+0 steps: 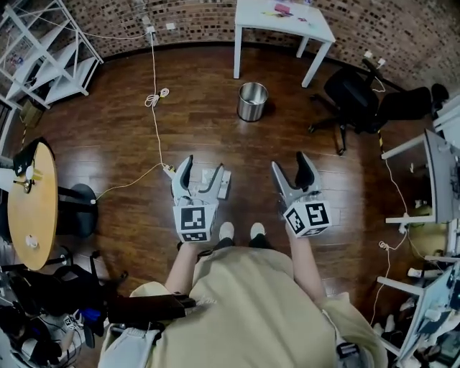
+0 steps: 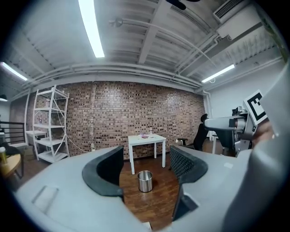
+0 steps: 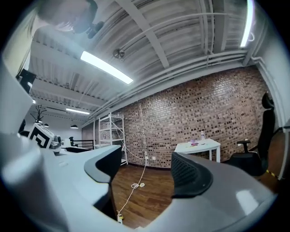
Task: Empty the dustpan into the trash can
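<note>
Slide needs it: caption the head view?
Left gripper and right gripper, open and empty, face a steel trash can.

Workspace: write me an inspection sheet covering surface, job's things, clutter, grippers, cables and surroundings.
Surface: wooden floor, dark planks.
Job's things: metal trash can upright on the floor by the white table; dustpan: nothing seen.
Clutter: small items on the white table; small things on the round wooden table; white block, perhaps a power strip, on the floor.
Grippers: left gripper jaws apart, nothing between them; right gripper the same.
Cables: white cable runs from the wall across the floor, coiled partway.
Surroundings: brick wall, white shelf unit, black office chair.
</note>
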`<state>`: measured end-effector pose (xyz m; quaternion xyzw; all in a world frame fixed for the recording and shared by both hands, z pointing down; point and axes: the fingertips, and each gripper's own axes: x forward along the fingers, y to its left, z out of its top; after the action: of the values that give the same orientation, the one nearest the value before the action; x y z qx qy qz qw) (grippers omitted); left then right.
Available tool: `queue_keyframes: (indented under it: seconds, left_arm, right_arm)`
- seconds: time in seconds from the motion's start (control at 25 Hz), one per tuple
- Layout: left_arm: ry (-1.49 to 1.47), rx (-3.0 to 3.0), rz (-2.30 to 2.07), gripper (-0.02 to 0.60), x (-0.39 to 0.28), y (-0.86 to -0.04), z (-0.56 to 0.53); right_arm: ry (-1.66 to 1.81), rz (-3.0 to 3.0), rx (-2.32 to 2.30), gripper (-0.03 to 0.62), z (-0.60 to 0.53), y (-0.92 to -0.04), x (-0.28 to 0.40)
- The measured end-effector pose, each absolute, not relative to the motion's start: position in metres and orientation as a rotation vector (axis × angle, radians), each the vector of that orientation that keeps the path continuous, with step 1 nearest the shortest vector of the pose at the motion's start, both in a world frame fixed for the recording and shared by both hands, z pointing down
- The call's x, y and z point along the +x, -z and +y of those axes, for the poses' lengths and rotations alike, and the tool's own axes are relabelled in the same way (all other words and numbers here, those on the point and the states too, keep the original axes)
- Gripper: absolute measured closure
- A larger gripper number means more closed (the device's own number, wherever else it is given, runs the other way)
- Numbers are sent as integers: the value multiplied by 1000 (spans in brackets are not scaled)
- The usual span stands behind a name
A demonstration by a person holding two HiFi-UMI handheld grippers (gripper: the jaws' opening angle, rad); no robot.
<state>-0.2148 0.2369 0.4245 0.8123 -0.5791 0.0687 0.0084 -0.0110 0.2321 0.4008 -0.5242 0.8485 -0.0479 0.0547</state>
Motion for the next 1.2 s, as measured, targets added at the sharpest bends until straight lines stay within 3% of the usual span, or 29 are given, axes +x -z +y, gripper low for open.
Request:
queue_keyframes:
  seconds: [0.2,0.76,1.2]
  left_arm:
    - [-346,2504,-1811,270,-215,-437,229]
    - [-665,2196,-1934,253,-335,-484,233]
    - [-1004,2275,-1538,245,-335,-531,264]
  right_arm:
    - [179,2628,-1539,258,207,-407,-3]
    - [318,2842,-1273,258,160,-435,-61]
    - [401,2878,-1144,258,168,-445,-86]
